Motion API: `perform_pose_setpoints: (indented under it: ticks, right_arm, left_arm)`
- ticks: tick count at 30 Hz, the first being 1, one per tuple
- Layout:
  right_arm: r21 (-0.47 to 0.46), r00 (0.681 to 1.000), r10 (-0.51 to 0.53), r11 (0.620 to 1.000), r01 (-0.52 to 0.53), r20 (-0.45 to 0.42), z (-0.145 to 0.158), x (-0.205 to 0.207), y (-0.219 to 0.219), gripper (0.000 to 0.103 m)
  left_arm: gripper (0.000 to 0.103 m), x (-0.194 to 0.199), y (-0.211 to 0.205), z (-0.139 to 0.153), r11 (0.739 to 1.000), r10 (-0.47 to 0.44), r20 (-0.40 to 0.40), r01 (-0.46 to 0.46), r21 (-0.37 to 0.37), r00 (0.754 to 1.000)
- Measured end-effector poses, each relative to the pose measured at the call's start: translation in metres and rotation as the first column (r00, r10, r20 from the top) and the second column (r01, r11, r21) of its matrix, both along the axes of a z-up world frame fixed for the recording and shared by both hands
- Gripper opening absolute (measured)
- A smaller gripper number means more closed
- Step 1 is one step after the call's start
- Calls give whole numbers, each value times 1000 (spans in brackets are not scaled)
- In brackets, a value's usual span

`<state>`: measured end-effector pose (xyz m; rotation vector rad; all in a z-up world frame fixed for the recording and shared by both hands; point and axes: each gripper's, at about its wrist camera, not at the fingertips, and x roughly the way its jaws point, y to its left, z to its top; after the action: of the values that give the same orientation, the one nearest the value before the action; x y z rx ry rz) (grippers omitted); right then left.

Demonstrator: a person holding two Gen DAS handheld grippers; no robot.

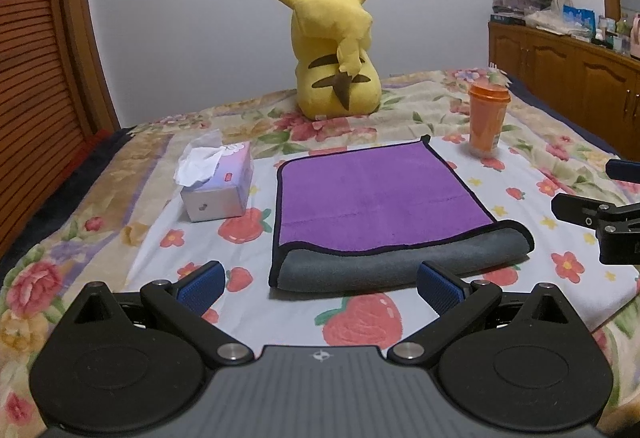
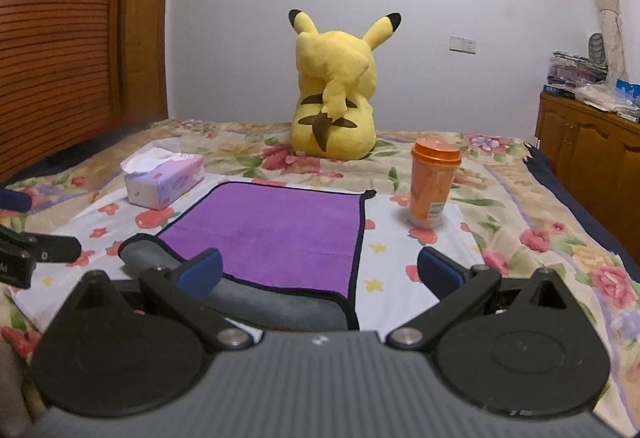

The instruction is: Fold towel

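A purple towel [image 1: 372,194] with a grey underside and black trim lies flat on the flowered bed sheet. Its near edge is folded over, so a grey roll [image 1: 400,258] shows. It also shows in the right wrist view [image 2: 276,230]. My left gripper [image 1: 320,288] is open and empty, just short of the towel's near fold. My right gripper [image 2: 320,272] is open and empty, over the towel's near right corner; its left finger [image 2: 200,270] stands in front of the grey fold. The right gripper also shows at the right edge of the left wrist view [image 1: 600,214].
A tissue box [image 1: 218,180] sits left of the towel. An orange lidded cup [image 1: 488,118] stands at the towel's far right. A yellow plush toy [image 1: 336,50] sits behind. A wooden cabinet [image 1: 568,66] runs along the right; a slatted headboard [image 1: 36,78] is on the left.
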<state>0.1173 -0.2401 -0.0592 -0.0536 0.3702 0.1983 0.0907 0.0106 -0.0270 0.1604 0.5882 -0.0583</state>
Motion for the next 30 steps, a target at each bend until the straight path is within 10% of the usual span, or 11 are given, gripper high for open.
perform_pose_setpoints:
  ticks: [30]
  right_arm:
    - [53, 988, 84, 996, -78, -126, -23, 70, -1, 103]
  left_arm:
    - [100, 98, 35, -39, 1000, 14, -120, -11, 25, 993]
